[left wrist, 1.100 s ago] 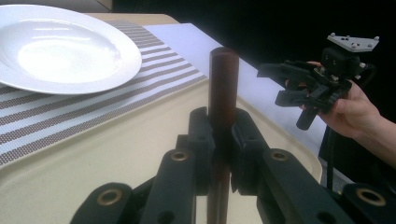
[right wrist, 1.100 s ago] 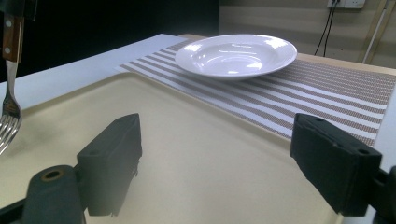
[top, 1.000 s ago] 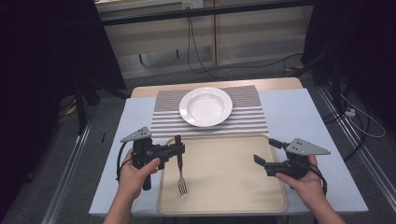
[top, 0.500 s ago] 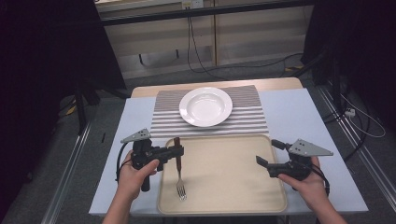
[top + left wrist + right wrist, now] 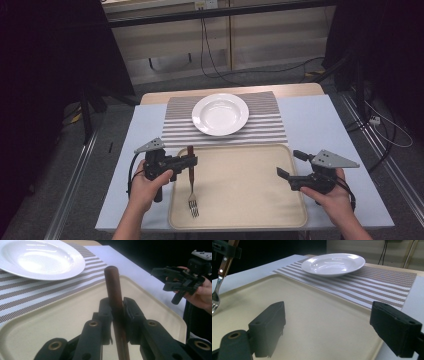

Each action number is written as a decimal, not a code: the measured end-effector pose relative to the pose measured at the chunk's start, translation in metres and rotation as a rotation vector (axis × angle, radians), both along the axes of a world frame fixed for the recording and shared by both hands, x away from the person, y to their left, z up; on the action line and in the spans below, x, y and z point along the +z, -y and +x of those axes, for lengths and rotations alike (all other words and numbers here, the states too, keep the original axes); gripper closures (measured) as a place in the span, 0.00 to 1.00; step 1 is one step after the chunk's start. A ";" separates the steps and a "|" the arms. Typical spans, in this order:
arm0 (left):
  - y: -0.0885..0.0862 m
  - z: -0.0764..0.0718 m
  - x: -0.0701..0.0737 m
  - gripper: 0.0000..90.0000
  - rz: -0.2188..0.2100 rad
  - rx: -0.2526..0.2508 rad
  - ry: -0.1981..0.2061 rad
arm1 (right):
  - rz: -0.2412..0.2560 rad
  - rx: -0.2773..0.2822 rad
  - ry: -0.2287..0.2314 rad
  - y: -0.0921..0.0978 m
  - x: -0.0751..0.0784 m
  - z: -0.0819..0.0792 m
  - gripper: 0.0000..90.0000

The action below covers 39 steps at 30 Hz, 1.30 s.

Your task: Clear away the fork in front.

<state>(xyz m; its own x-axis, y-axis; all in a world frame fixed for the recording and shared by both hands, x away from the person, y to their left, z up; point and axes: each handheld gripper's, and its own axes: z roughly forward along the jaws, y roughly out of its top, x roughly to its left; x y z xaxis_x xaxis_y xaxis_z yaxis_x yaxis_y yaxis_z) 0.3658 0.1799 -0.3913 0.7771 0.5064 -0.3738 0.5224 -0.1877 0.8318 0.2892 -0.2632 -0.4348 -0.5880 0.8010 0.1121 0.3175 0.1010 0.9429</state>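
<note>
Fork (image 5: 191, 186): dark brown wooden handle, metal neck and tines. It sits over the left part of the tray (image 5: 240, 220), handle pointing toward the plate (image 5: 220, 113), tines toward the tray's near edge. In the right gripper view the tines are at or just above the tray floor; whether they touch it cannot be told.

Left hand-held gripper (image 5: 191, 161): clenched on the fork's handle, one jaw on each side, gripping below the handle's rounded end. It stands at the tray's left rim, carried by the person's left hand (image 5: 147, 181).

Right hand-held gripper (image 5: 291, 164): released, jaws spread wide with nothing between them. It hangs over the tray's right rim, well apart from the fork, carried by the right hand (image 5: 334, 195).

Tray: cream, rectangular with rounded corners, at the near edge of the tabletop (image 5: 310, 120). Apart from the fork, its floor is bare.

Placemat (image 5: 265, 125): brown-and-white striped, lying just beyond the tray's far rim.

Plate: white, deep, empty, resting on the middle of the placemat, beyond the tray.

Tabletop: pale blue cover, with a wooden strip showing at the far edge behind the placemat.
</note>
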 end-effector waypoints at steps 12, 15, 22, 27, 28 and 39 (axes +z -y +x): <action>0.000 0.006 -0.019 0.80 0.044 0.027 0.015 | -0.007 0.001 -0.004 0.001 -0.001 -0.001 0.15; 0.000 0.008 -0.025 0.79 0.053 0.030 0.012 | -0.002 -0.001 -0.004 0.001 -0.001 -0.001 0.15; 0.002 0.012 -0.035 0.76 0.093 0.036 0.017 | 0.002 -0.003 -0.007 0.003 -0.002 -0.001 0.15; 0.002 0.015 -0.043 0.74 0.105 0.049 0.007 | 0.001 -0.003 -0.006 0.003 -0.002 -0.001 0.15; 0.000 0.016 -0.045 0.73 0.111 0.052 0.004 | 0.001 -0.003 -0.007 0.003 -0.002 -0.001 0.15; -0.011 0.015 -0.055 0.69 0.128 0.074 -0.013 | 0.000 -0.003 -0.014 0.004 -0.003 -0.001 0.15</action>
